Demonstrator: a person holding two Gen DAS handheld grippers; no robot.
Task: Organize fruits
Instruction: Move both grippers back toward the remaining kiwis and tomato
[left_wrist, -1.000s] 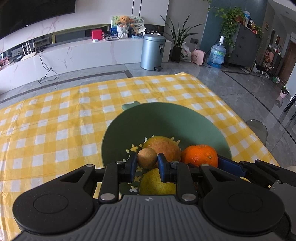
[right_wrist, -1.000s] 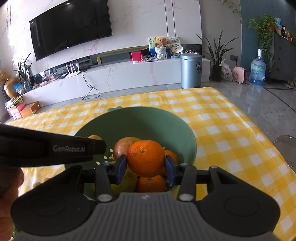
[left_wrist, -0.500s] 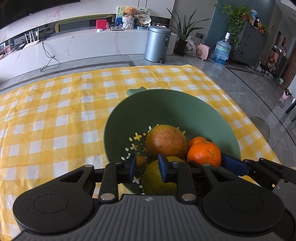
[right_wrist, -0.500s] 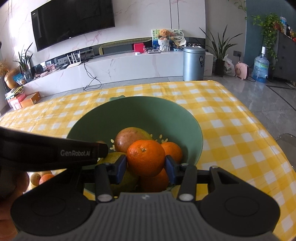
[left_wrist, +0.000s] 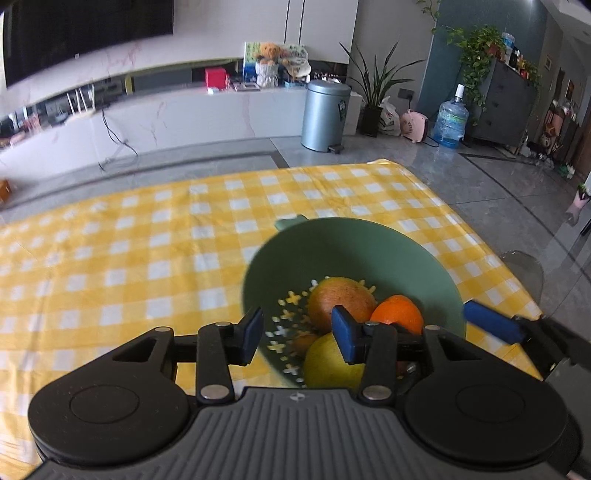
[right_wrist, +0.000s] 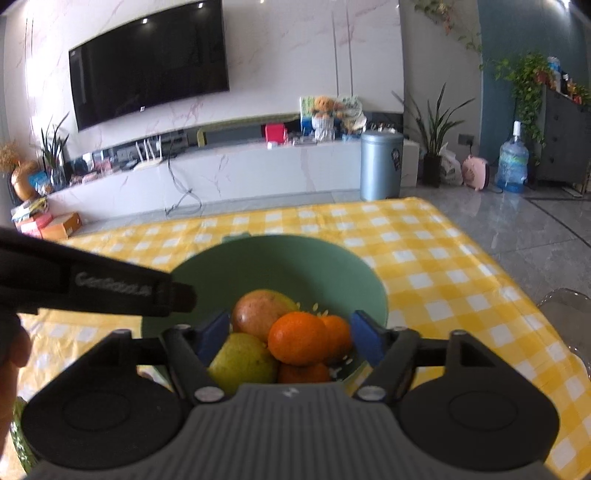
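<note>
Right wrist view gives the widest read: a table under a yellow checked cloth (right_wrist: 424, 258), and on it a green bowl (right_wrist: 332, 269) with a perforated bottom, sitting just ahead of both tools. Inside the bowl lie a reddish mango (right_wrist: 258, 314) at the back, a yellow-green pear (right_wrist: 243, 363) at the front left, and a cluster of oranges, the front orange (right_wrist: 299, 343) on top, with others behind and under it. The right gripper (right_wrist: 288, 334) hangs over this pile with its jaws opening; the orange sits between the blue pads, but neither pad touches it, so it rests on the other fruit. The left gripper (left_wrist: 297, 334) hovers at the bowl's near rim, its jaws opening too, with nothing clamped; below the gap a small brownish fruit (left_wrist: 306, 341) lies on the bowl's bottom beside the pear, too shaded to name.

By my judgement, the step in hand is the release: both tools are letting go of fruit placed into the bowl. The next move calls for lifting each tool clear without nudging the stacked oranges, then seeking any fruit left outside; a blurred shape at the left edge of the right view cannot be identified.
</note>
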